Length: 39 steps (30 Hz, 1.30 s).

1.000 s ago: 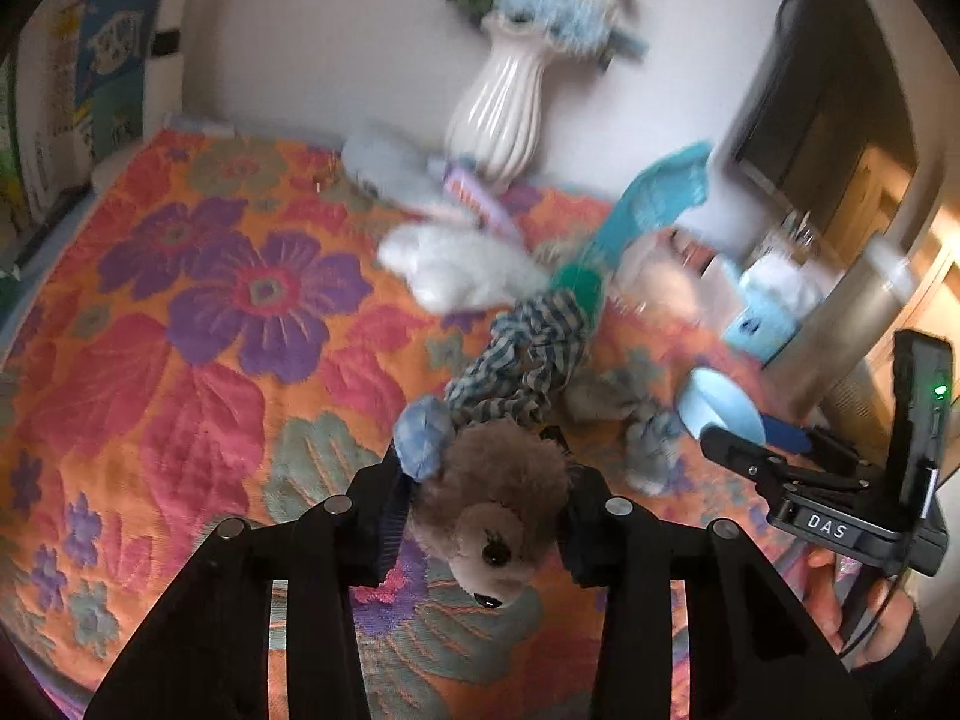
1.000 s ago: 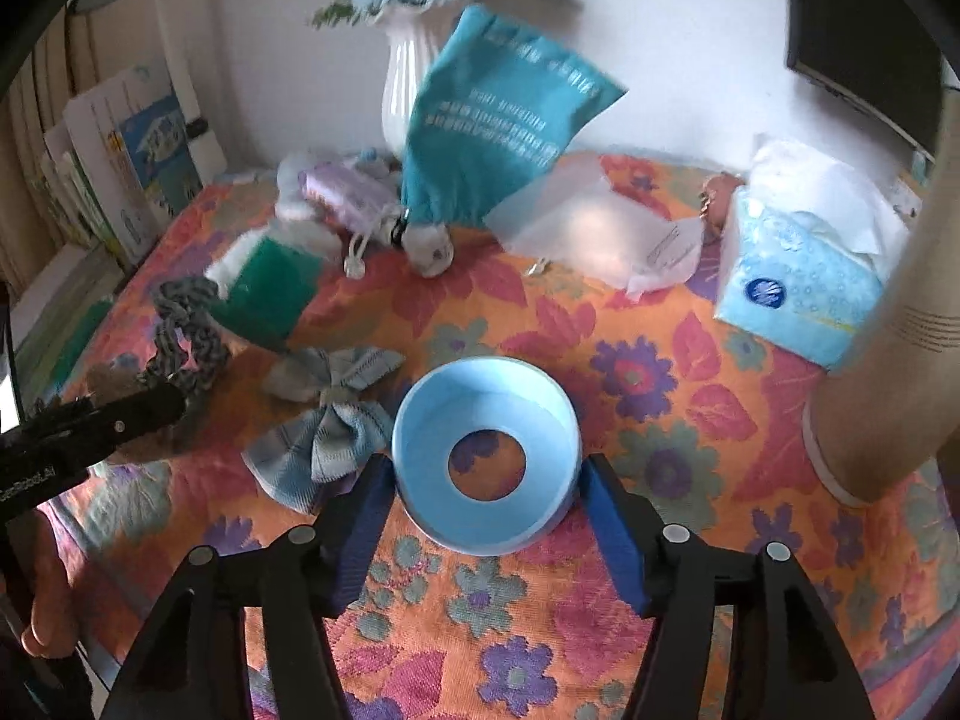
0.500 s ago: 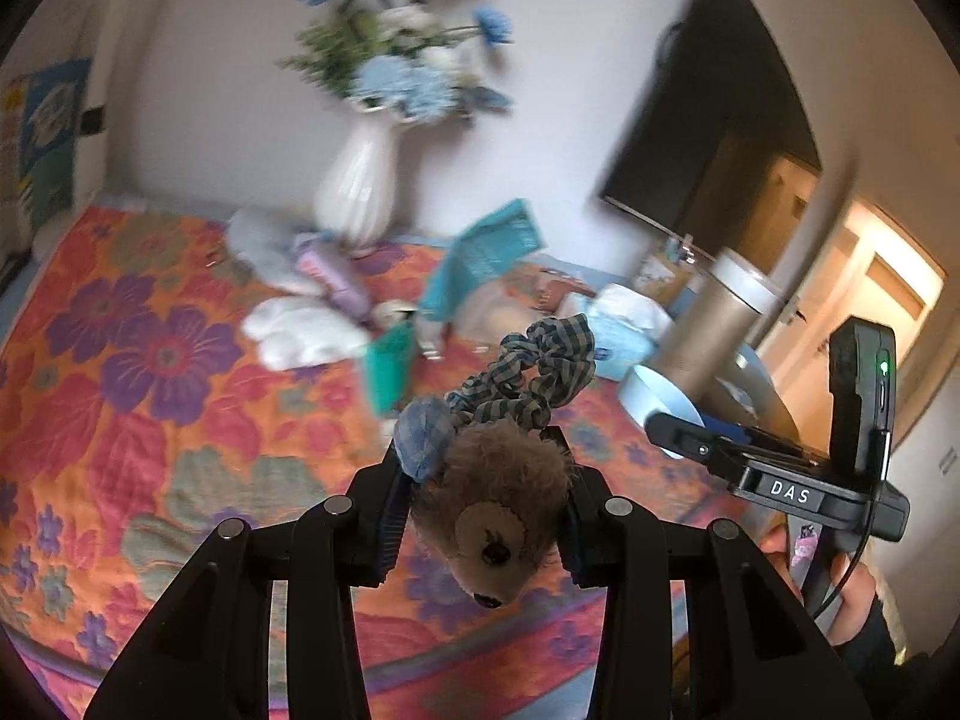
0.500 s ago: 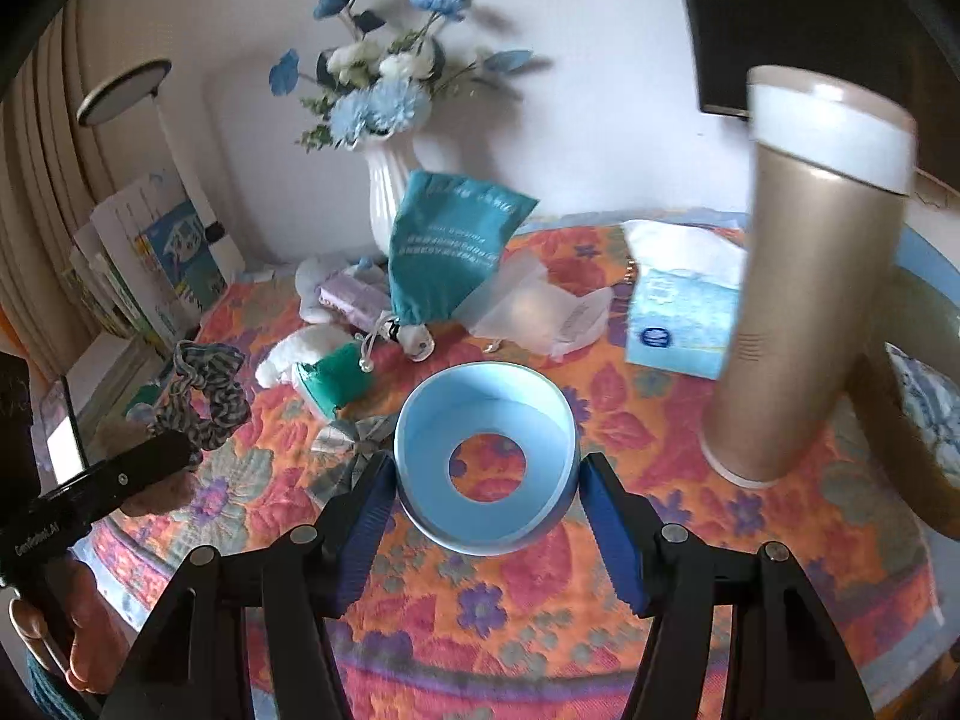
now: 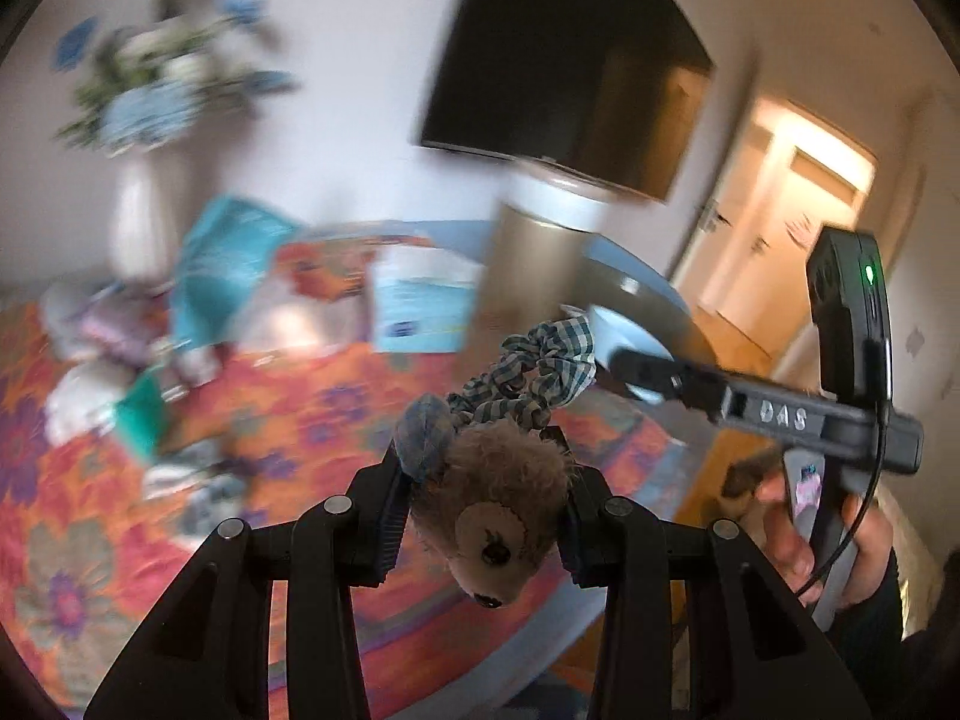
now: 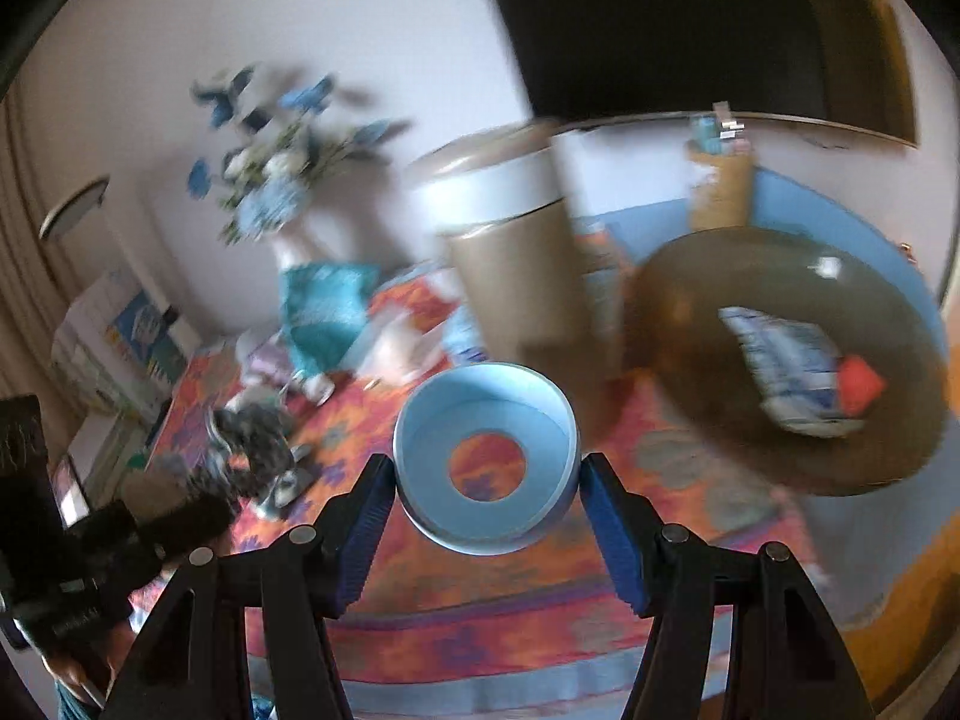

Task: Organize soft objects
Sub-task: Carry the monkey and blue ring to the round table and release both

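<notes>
My left gripper (image 5: pixel 483 519) is shut on a small brown plush bear (image 5: pixel 492 516) with a checked scrunchie (image 5: pixel 534 372) attached, held above the floral tablecloth (image 5: pixel 270 420). My right gripper (image 6: pixel 487 483) is shut on a light blue ring-shaped object (image 6: pixel 486 456), held above the table's front part; it also shows in the left wrist view (image 5: pixel 624 336). A dark round basket (image 6: pixel 792 360) at the right holds a blue-white cloth (image 6: pixel 780 360) and a red item (image 6: pixel 861 381). More soft items lie blurred at the table's left (image 5: pixel 90 384).
A tall gold cylinder with a white lid (image 6: pixel 510 252) stands mid-table beside the basket. A white vase with blue flowers (image 6: pixel 288 180), a teal bag (image 6: pixel 318 306) and a blue tissue pack (image 5: pixel 420 300) stand at the back. A dark TV (image 5: pixel 570 72) hangs on the wall.
Both grippers have risen and swung right, carrying the bear and the blue ring. The basket has come into the right wrist view; the soft pile has shifted left.
</notes>
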Available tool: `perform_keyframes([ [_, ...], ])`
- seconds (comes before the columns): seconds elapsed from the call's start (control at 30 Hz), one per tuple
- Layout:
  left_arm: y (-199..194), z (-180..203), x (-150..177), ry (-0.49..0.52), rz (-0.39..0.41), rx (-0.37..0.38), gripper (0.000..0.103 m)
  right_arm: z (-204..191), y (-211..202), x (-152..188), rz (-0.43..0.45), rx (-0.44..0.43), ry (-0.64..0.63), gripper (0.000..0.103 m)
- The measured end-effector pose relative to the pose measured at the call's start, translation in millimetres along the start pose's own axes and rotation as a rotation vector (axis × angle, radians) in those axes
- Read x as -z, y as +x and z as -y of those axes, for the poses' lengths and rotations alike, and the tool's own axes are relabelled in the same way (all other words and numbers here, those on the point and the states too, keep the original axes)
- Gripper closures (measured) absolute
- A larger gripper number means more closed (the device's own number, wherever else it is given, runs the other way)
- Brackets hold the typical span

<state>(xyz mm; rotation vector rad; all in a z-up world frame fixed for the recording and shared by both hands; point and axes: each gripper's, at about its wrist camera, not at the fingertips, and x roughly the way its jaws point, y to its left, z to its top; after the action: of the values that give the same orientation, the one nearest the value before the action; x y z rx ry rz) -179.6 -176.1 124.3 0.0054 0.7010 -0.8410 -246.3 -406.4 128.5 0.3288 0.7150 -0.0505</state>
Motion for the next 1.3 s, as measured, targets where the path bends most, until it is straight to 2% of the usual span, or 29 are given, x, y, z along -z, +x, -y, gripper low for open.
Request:
perform_keyframes([
  [0.17, 38, 62, -26, 0.111, -0.027, 0.073, 0.065, 54, -35, -17, 0.093, 0.063, 0.09, 0.04],
  [0.23, 55, 84, -37, 0.141, -0.031, 0.08, 0.065, 73, -45, -25, 0.124, 0.092, 0.117, 0.04],
  [0.43, 107, 130, -65, 0.169, -0.022, 0.04, 0.065, 127, -55, -53, 0.17, 0.17, 0.195, 0.04],
  [0.63, 155, 147, -80, 0.197, -0.02, -0.055, 0.065, 174, -34, -82, 0.126, 0.211, 0.288, 0.039],
  [0.7, 166, 147, -84, 0.197, -0.012, -0.079, 0.06, 188, -28, -92, 0.121, 0.218, 0.315, 0.039],
  [0.77, 175, 147, -86, 0.199, -0.003, -0.084, 0.051, 196, -21, -100, 0.122, 0.209, 0.331, 0.037],
  [0.8, 178, 148, -85, 0.205, 0.003, -0.089, 0.037, 201, -17, -104, 0.115, 0.195, 0.34, 0.035],
  [0.83, 180, 151, -83, 0.211, 0.007, -0.087, 0.033, 205, -14, -106, 0.105, 0.186, 0.347, 0.035],
  [0.87, 180, 153, -80, 0.215, 0.006, -0.083, 0.022, 209, -13, -107, 0.096, 0.184, 0.355, 0.035],
  [0.9, 180, 155, -77, 0.218, 0.002, -0.075, 0.019, 210, -12, -108, 0.091, 0.184, 0.36, 0.035],
  [0.97, 174, 161, -70, 0.235, 0.0, -0.041, 0.019, 214, -15, -105, 0.092, 0.179, 0.364, 0.035],
  [1.17, 150, 179, -53, 0.322, 0.002, -0.033, 0.019, 209, -29, -90, 0.093, 0.163, 0.367, 0.035],
  [1.3, 110, 171, -41, 0.342, 0.023, -0.043, 0.019, 191, -45, -80, 0.116, 0.129, 0.341, 0.035],
])
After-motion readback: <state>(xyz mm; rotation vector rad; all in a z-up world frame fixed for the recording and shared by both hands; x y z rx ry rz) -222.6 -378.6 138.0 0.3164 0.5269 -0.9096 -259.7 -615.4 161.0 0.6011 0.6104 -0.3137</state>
